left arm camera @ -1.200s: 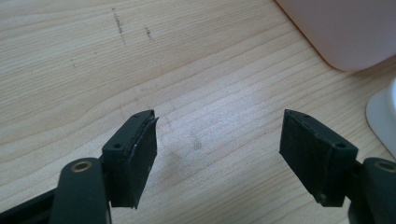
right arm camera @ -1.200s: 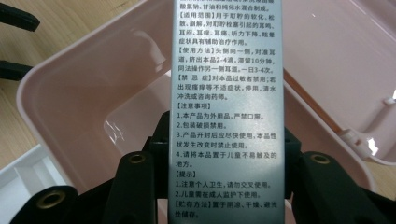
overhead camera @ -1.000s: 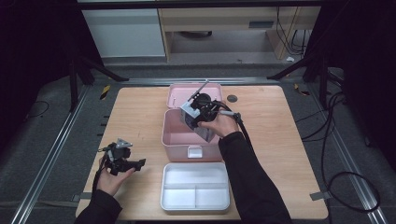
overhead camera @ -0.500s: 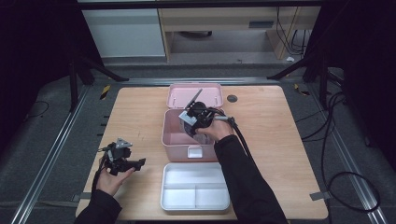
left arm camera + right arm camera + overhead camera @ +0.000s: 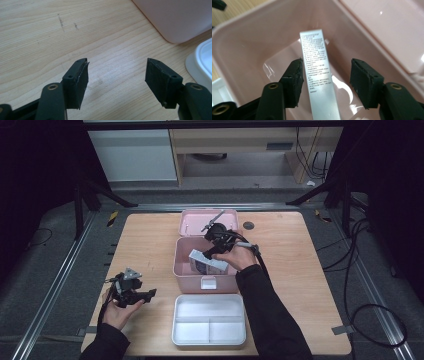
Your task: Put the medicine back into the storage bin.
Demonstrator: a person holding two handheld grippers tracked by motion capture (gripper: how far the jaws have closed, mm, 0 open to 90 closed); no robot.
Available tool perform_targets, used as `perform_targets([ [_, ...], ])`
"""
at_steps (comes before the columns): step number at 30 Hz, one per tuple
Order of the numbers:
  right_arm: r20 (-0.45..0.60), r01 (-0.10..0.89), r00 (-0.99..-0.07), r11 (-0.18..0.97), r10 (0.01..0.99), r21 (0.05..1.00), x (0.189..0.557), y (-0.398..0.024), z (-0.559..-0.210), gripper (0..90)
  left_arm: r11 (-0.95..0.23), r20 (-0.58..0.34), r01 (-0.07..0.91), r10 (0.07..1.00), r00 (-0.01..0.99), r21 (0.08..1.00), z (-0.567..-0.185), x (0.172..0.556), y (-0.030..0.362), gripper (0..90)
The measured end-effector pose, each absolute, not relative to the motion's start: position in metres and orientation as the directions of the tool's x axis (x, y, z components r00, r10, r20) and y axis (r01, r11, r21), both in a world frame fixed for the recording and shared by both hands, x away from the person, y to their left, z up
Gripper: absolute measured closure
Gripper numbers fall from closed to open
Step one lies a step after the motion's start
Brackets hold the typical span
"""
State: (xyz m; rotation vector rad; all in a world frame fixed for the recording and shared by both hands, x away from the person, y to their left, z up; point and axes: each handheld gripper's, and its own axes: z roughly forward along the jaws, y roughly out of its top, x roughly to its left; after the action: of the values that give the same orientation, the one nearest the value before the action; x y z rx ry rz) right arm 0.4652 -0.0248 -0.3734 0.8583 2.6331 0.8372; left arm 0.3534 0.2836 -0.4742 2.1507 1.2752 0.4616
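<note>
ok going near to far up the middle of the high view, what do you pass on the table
white divided tray → pink box with the silver carton in it → pink lid → small dark disc

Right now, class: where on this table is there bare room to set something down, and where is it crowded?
Bare wood right of the box and left of it. Crowded down the middle: lid, box, tray.

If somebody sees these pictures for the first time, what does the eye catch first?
First comes the pink box at the table's middle, where the right gripper has just been opening, a silver printed carton between its jaws. Next is the white divided tray at the near edge, with the left gripper open beside it.
</note>
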Motion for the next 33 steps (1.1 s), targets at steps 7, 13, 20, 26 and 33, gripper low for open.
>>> perform_targets([
  [7, -0.108, 0.392, -0.781, 0.617, 0.615, 0.682, 0.445, -0.052, -0.346, 41.9, -0.386, 0.012, 0.666, 0.870, 0.493, 0.638, -0.470, 0.353, 0.281, 32.0],
  [13, -0.152, 0.359, -0.760, 0.603, 0.632, 0.712, 0.426, -0.082, -0.330, 39.8, -0.390, 0.017, 0.659, 0.868, 0.497, 0.643, -0.468, 0.351, 0.284, 34.5],
  [20, -0.152, 0.359, -0.718, 0.547, 0.680, 0.756, 0.407, -0.122, -0.329, 37.8, -0.383, 0.013, 0.644, 0.865, 0.501, 0.663, -0.462, 0.349, 0.281, 33.3],
  [26, -0.147, 0.361, -0.709, 0.534, 0.690, 0.765, 0.388, -0.151, -0.334, 39.3, -0.380, 0.000, 0.623, 0.854, 0.520, 0.684, -0.455, 0.346, 0.279, 33.0],
  [33, -0.109, 0.383, -0.712, 0.514, 0.693, 0.767, 0.373, -0.174, -0.356, 40.9, -0.421, -0.011, 0.585, 0.805, 0.593, 0.694, -0.451, 0.343, 0.273, 33.1],
])
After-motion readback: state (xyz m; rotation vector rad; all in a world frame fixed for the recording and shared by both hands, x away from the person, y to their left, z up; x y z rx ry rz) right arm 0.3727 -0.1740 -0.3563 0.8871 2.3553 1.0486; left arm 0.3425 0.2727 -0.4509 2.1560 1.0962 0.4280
